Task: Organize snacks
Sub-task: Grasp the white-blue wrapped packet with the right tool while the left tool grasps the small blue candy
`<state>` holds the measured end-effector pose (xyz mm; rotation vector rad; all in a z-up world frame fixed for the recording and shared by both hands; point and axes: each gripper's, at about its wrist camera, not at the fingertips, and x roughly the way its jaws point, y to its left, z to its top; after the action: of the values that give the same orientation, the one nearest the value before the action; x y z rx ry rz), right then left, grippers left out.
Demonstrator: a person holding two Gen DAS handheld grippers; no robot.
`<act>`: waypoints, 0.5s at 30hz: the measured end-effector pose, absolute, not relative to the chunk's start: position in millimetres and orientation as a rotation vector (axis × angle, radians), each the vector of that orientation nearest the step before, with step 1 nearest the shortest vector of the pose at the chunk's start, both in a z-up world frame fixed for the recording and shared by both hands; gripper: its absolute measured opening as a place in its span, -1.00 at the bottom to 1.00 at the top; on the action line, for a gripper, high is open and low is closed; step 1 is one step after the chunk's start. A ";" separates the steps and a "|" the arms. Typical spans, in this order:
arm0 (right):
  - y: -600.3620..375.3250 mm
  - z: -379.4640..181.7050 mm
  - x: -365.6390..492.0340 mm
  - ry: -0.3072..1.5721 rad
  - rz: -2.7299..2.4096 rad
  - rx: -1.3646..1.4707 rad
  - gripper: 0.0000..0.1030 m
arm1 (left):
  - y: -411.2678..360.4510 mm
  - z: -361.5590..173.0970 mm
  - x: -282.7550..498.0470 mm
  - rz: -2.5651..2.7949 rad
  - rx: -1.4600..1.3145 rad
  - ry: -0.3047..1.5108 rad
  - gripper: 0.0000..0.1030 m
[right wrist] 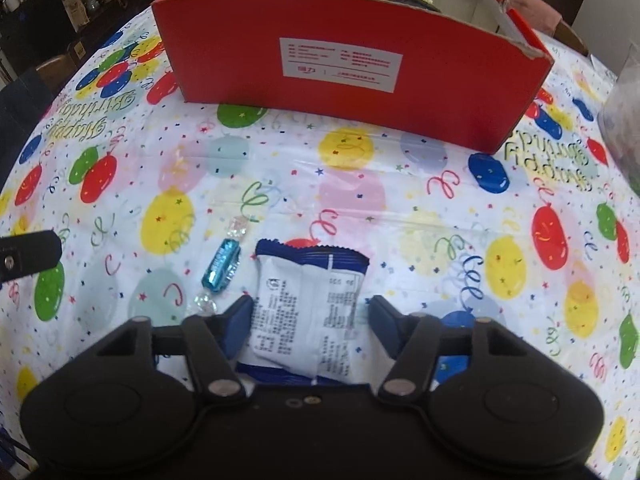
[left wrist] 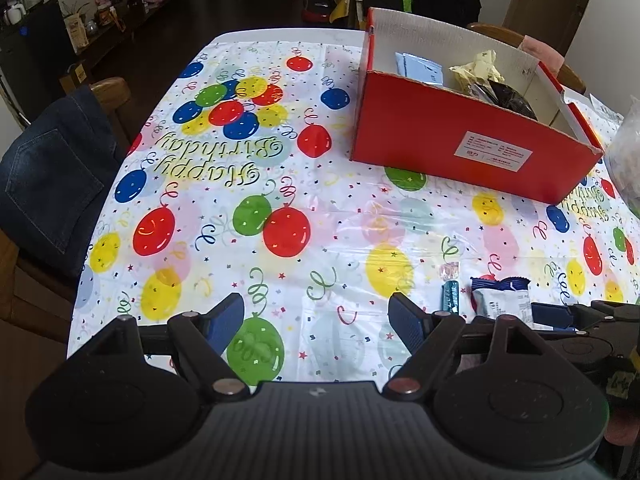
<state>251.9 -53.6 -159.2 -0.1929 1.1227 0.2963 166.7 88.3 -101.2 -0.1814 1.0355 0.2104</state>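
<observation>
A white and blue snack packet (right wrist: 306, 300) lies on the table between the open fingers of my right gripper (right wrist: 310, 312), which straddles it without closing. A blue wrapped candy (right wrist: 222, 266) lies just left of it. The packet (left wrist: 500, 298) and the candy (left wrist: 451, 294) also show in the left wrist view, low at the right. A red cardboard box (left wrist: 460, 140) stands at the far right with several snack packets inside; it also shows in the right wrist view (right wrist: 340, 60). My left gripper (left wrist: 316, 316) is open and empty above the tablecloth.
The table wears a balloon "Happy Birthday" cloth (left wrist: 240, 184). A chair with jeans draped on it (left wrist: 52, 184) stands at the left edge. A clear plastic bag (left wrist: 626, 156) sits at the right edge. My right gripper's body (left wrist: 592, 320) shows low right.
</observation>
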 end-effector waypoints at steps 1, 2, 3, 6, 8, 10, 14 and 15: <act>-55.1 -158.7 251.7 1.118 0.298 -0.198 0.01 | 86.9 -102.2 167.8 0.202 -0.176 1.037 0.54; -56.8 -157.4 251.2 1.116 0.301 -0.198 0.00 | 85.0 -102.7 168.7 0.190 -0.172 1.038 0.54; -59.0 -156.7 250.6 1.117 0.304 -0.195 -0.01 | 82.9 -103.6 169.8 0.179 -0.167 1.041 0.54; -64.8 -156.8 250.5 1.112 0.304 -0.188 -0.03 | 75.3 -107.5 173.7 0.143 -0.161 1.054 0.54; -69.5 -156.4 250.3 1.110 0.302 -0.183 -0.04 | 69.7 -110.7 177.7 0.118 -0.159 1.066 0.54; -77.5 -153.9 249.4 1.105 0.299 -0.167 -0.04 | 63.0 -114.4 183.5 0.090 -0.152 1.071 0.54; -96.4 -145.5 247.2 1.090 0.297 -0.138 -0.04 | 46.4 -122.1 197.2 0.039 -0.137 1.085 0.54; -100.5 -143.8 247.0 1.086 0.293 -0.134 -0.04 | 42.5 -124.1 200.8 0.034 -0.136 1.090 0.54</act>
<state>247.0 -100.5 -143.8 -0.1336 1.0856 0.2925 200.8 42.5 -124.1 -0.1362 1.0897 0.0336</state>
